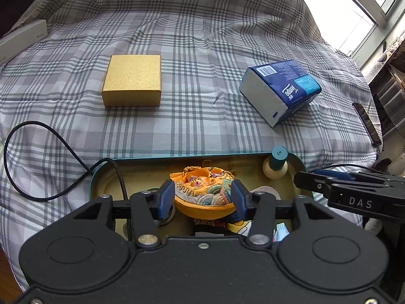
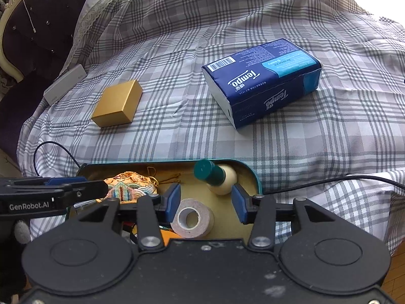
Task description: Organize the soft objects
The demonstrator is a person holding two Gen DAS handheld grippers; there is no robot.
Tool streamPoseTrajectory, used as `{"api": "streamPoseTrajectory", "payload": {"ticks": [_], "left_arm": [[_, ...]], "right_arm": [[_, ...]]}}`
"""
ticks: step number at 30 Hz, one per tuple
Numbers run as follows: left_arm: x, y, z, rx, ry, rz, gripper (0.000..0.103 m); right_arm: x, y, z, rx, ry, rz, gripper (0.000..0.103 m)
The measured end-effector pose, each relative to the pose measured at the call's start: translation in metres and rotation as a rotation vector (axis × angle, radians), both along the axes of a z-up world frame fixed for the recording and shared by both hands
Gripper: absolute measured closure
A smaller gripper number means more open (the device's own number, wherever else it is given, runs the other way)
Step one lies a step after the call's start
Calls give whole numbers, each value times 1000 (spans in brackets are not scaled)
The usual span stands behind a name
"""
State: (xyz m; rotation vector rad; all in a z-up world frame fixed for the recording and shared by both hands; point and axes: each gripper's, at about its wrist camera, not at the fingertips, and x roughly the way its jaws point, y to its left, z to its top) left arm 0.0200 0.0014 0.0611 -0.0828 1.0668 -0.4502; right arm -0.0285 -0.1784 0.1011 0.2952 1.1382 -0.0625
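An orange embroidered pouch [image 1: 202,190] [image 2: 131,186] sits low in an open teal tin [image 1: 101,174] [image 2: 253,177] at the bed's near edge. My left gripper [image 1: 202,197] has its blue pads against both sides of the pouch. In the right wrist view it reaches in from the left [image 2: 76,192]. My right gripper [image 2: 206,201] stands open over the tin's right half. A tape roll [image 2: 192,219] lies below its jaws and a green-capped bottle [image 2: 217,177] [image 1: 277,162] just beyond them. Neither pad touches either one. A blue tissue pack [image 1: 278,88] [image 2: 263,81] lies on the plaid sheet.
A gold box [image 1: 133,79] [image 2: 116,103] rests on the sheet at the left. A black cable [image 1: 38,126] loops into the tin. A white box [image 1: 22,38] [image 2: 65,83] lies at the far left edge and a phone [image 1: 367,121] at the right edge.
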Motion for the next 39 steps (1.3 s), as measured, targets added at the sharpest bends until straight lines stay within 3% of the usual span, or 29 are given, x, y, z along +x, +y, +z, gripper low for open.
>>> {"api": "streamPoseTrajectory", "payload": {"ticks": [13, 26, 39], "left_arm": [[-7, 0, 0, 81, -52, 61, 55], [-13, -7, 1, 178, -130, 90, 54], [-8, -5, -9, 213, -107, 121, 53]], "right_arm": [[0, 5, -4, -34, 55, -30, 59], [2, 14, -4, -109, 47, -32, 50], [6, 21, -10, -189, 65, -35, 44]]}}
